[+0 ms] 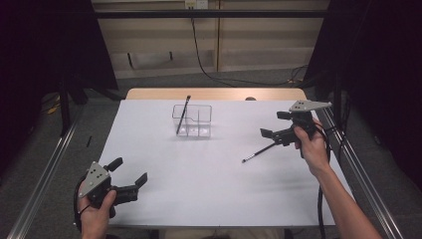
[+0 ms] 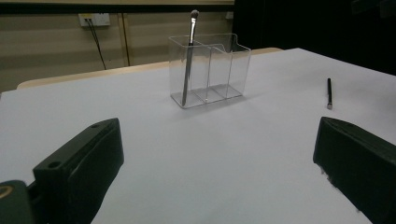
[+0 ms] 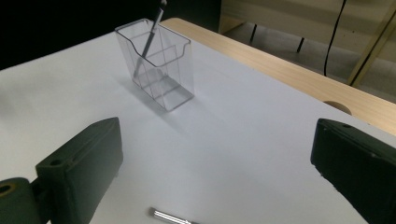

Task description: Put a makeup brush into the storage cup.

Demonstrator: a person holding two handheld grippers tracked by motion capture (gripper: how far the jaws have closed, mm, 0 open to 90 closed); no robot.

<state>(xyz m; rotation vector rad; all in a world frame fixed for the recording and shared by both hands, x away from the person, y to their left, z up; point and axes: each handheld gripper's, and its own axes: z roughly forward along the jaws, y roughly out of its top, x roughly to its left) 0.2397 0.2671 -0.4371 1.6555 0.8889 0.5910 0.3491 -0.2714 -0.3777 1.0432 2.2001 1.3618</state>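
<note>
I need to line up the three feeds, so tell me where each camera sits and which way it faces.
High view: above the person's side, looking forward and down on the white table; both hands, left gripper and right gripper show.
Left gripper view: rides the left gripper, low, facing the clear organizer; its jaws stand apart.
Right gripper view: rides the right gripper, facing the organizer, above the loose brush; jaws apart.
All share the organizer and standing brush.

Loose brush cut off by bottom edge in right gripper view; bristle end unseen.

A clear organizer holds a brush; another brush's tip lies nearer.
</note>
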